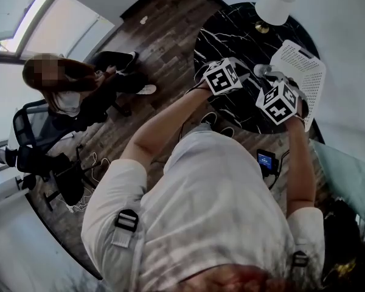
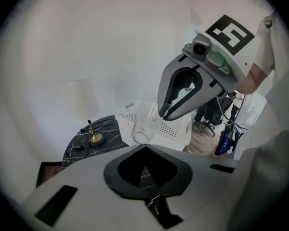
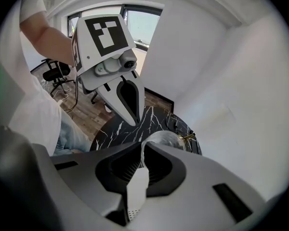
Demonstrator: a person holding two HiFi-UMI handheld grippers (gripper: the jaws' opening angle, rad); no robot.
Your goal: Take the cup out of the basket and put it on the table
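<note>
A clear glass cup (image 2: 143, 125) hangs just above the white perforated basket (image 2: 177, 129), which stands on the round black marble table (image 1: 231, 35). My right gripper (image 2: 164, 113) is shut on the cup's rim. Its own view shows the cup (image 3: 166, 138) just past the pinched jaws of the right gripper (image 3: 140, 150), with the basket (image 3: 135, 191) below. In the head view the cup (image 1: 261, 70) sits ahead of the right gripper (image 1: 269, 78), beside the basket (image 1: 305, 72). My left gripper (image 2: 145, 147) is shut on nothing and hovers over the table to the left of the right one, seen in the head view as the left gripper (image 1: 226, 72).
A white-shaded lamp (image 1: 275, 3) with a brass base (image 2: 94, 138) stands at the table's far side. A person (image 1: 67, 90) sits by an office chair (image 1: 30, 132) on the wooden floor to the left. A small screen device (image 1: 266, 160) hangs near my waist.
</note>
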